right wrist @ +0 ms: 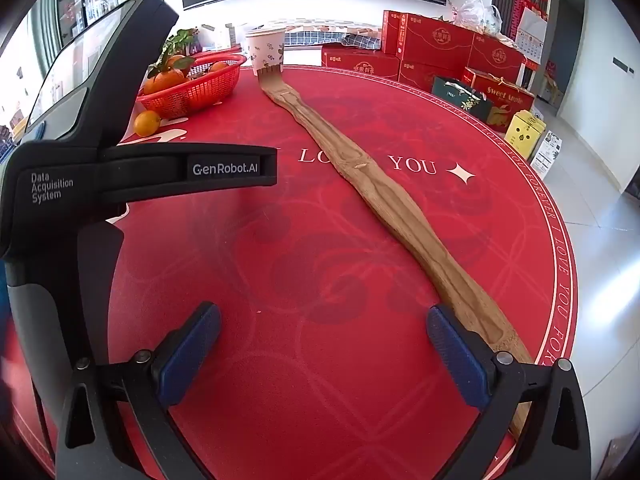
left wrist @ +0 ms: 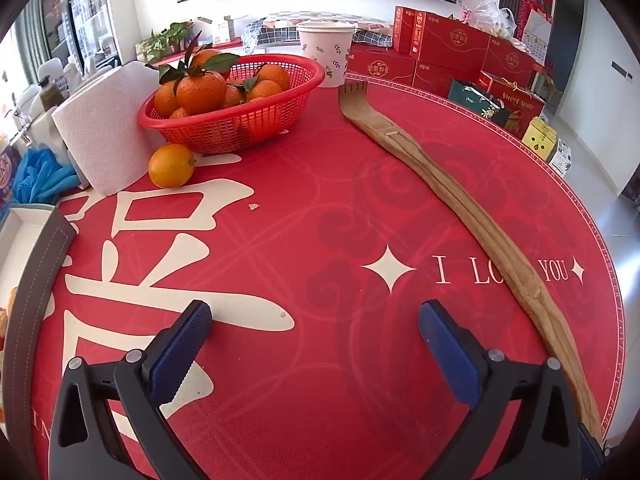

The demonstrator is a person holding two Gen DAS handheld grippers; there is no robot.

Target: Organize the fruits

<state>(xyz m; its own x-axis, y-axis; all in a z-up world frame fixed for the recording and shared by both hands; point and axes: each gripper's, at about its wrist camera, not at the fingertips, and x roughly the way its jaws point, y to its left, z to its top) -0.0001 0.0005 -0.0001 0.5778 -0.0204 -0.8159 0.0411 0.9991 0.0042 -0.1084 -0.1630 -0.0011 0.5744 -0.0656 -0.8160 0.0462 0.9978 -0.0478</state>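
A red plastic basket (left wrist: 248, 128) holding several oranges (left wrist: 201, 93) with leaves stands at the far left of the round red table. One loose orange (left wrist: 171, 165) lies on the table just in front of the basket, beside a paper towel roll. My left gripper (left wrist: 316, 314) is open and empty, low over the table, well short of the loose orange. My right gripper (right wrist: 324, 320) is open and empty over the table's middle. The right wrist view shows the basket (right wrist: 200, 88), the loose orange (right wrist: 147, 123) and the left gripper's body (right wrist: 100, 176) on its left.
A long wooden back scratcher (left wrist: 460, 204) lies diagonally across the table's right side (right wrist: 400, 208). A paper cup (left wrist: 326, 54) stands behind the basket. A paper towel roll (left wrist: 104, 128), blue gloves (left wrist: 38, 178) and an open box (left wrist: 28, 264) sit at left. Red gift boxes (left wrist: 452, 48) stand beyond the table.
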